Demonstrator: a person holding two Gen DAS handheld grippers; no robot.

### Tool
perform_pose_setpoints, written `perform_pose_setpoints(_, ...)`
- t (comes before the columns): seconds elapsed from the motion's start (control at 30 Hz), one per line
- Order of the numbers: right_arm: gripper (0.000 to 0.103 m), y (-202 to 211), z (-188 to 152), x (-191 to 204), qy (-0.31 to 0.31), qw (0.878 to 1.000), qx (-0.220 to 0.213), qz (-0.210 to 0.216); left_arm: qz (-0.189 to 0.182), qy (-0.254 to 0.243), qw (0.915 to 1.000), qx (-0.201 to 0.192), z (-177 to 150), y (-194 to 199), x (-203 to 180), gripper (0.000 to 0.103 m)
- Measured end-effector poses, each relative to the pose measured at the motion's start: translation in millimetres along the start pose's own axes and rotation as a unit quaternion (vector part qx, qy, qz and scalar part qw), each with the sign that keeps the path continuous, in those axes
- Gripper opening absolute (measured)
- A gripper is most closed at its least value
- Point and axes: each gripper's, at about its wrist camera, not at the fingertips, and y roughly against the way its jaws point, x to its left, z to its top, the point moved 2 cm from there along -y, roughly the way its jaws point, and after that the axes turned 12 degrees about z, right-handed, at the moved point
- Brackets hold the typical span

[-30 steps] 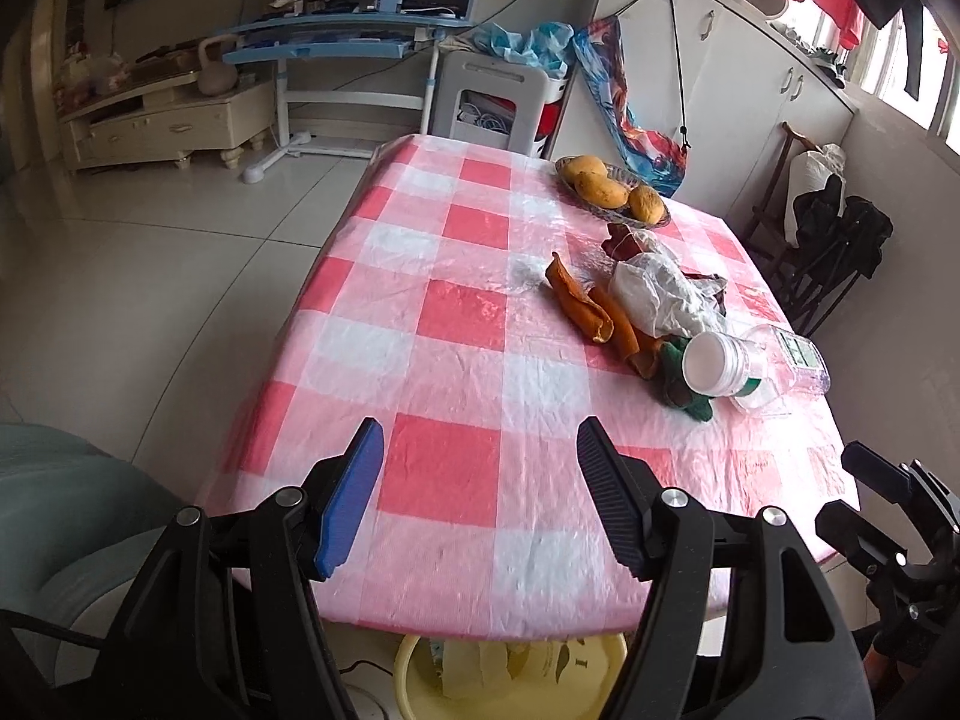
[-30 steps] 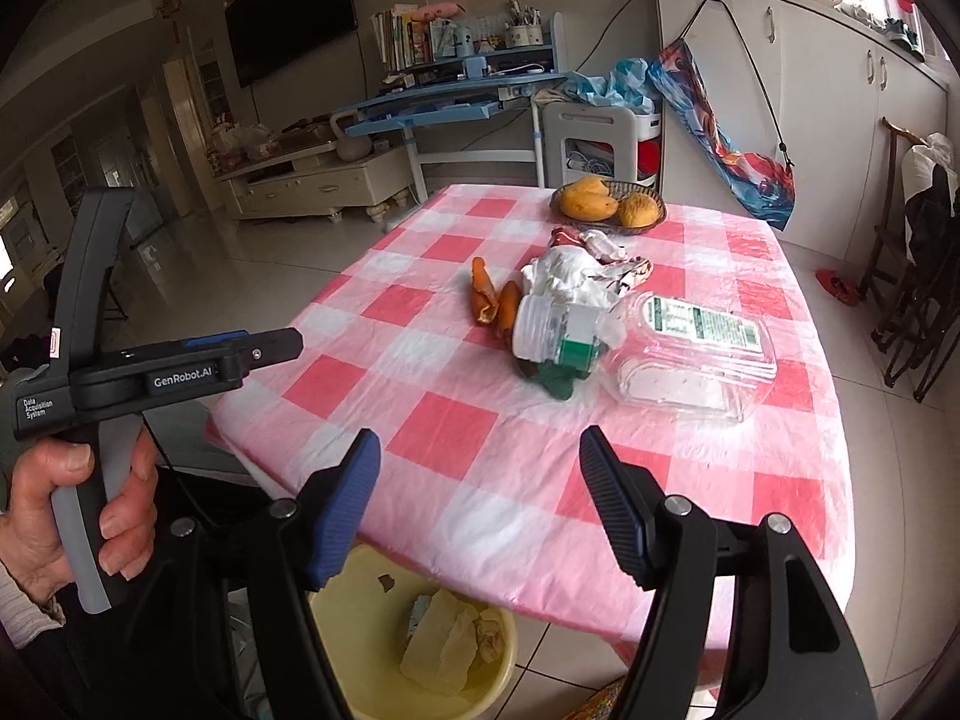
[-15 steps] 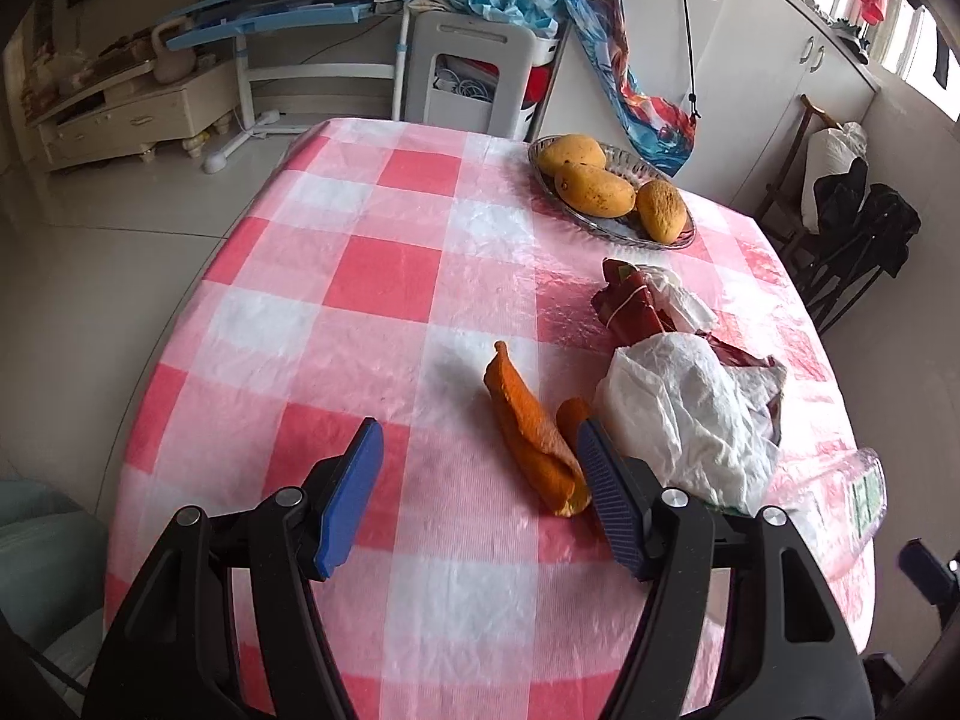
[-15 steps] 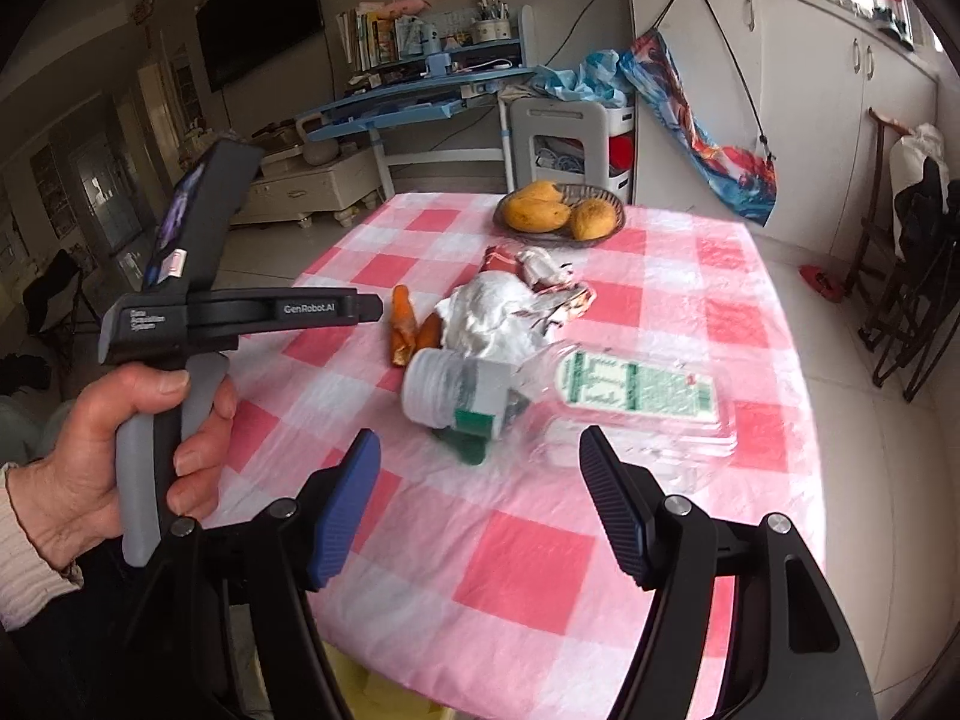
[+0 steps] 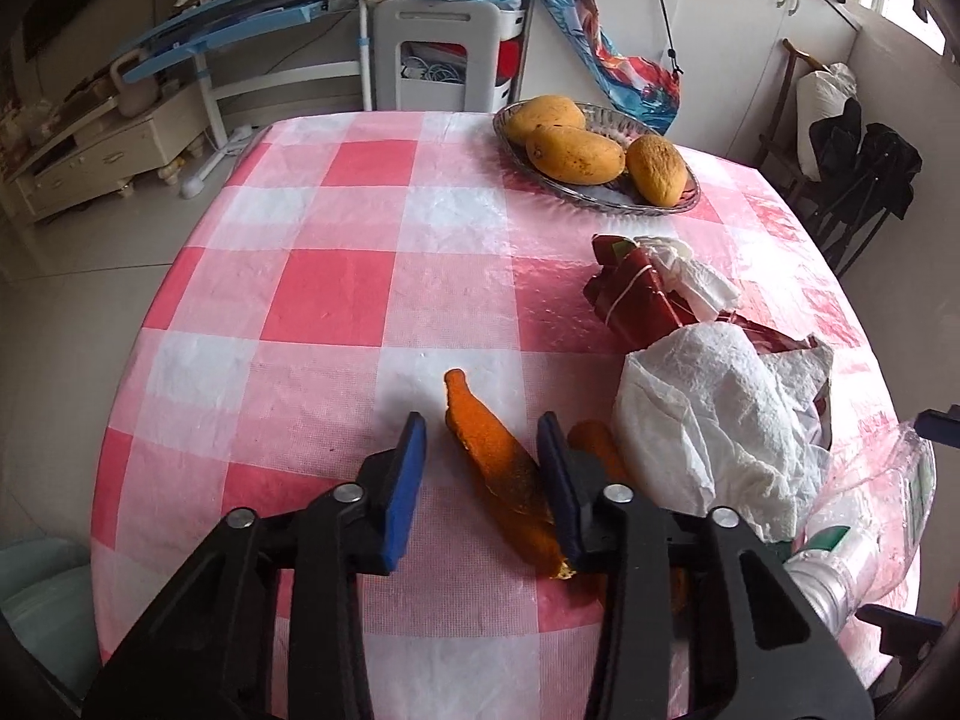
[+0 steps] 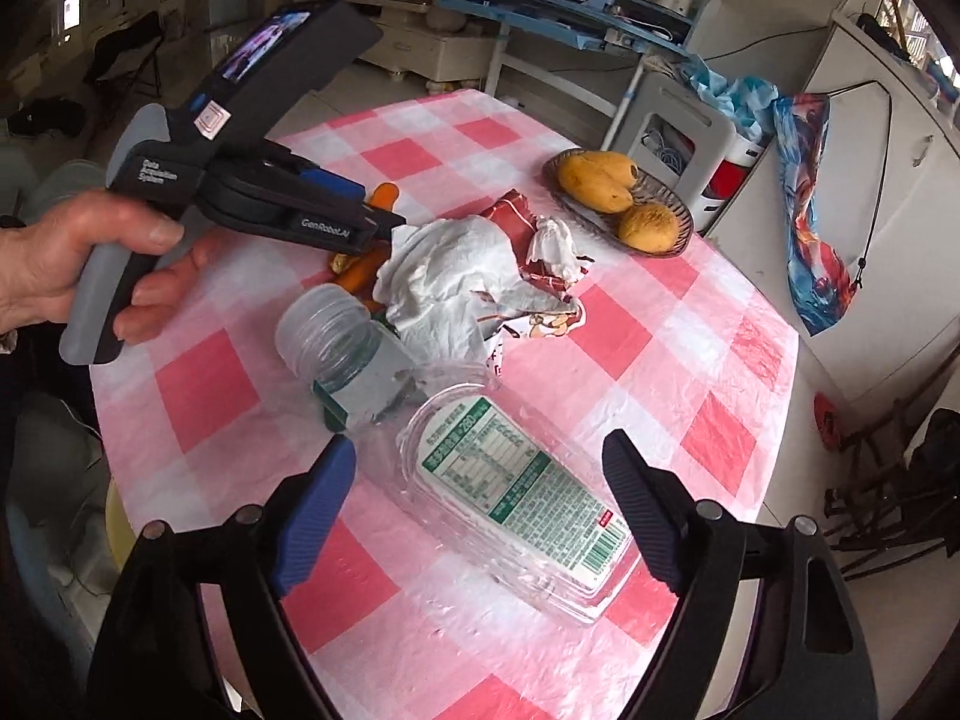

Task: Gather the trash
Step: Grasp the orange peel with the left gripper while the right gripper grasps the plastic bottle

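Both grippers have moved in over the checked counter (image 5: 336, 300) since a second ago. On the left gripper (image 5: 480, 450) the jaws have just been closing around the orange peel (image 5: 498, 468), which lies between them, against the right-hand pad and clear of the other; no firm grip shows. On the right gripper (image 6: 474, 492) the jaws have just been opening and stand wide on either side of the flattened clear bottle (image 6: 516, 492), lying on the counter, untouched. Crumpled white paper (image 6: 456, 276) lies just beyond.
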Motion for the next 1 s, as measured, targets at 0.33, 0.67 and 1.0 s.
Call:
perform_pose_setpoints(0.33,0.081,-16.6,-5.9,26.5,-0.009,0.998,0.061,0.028,-0.028,-0.024,0.9993,0.003,-16.1,11.9,-1.0,0.019)
perform_pose_setpoints(0.67,0.069,-22.1,-22.9,37.4,-0.059,0.998,0.026,0.016,-0.031,-0.032,0.9990,0.001,-29.8,20.2,11.5,0.018)
perform_pose_setpoints(1.0,0.058,3.5,-19.1,20.5,-0.204,0.970,-0.089,0.098,-0.078,0.022,0.9966,0.011,-34.5,29.4,42.6,0.016)
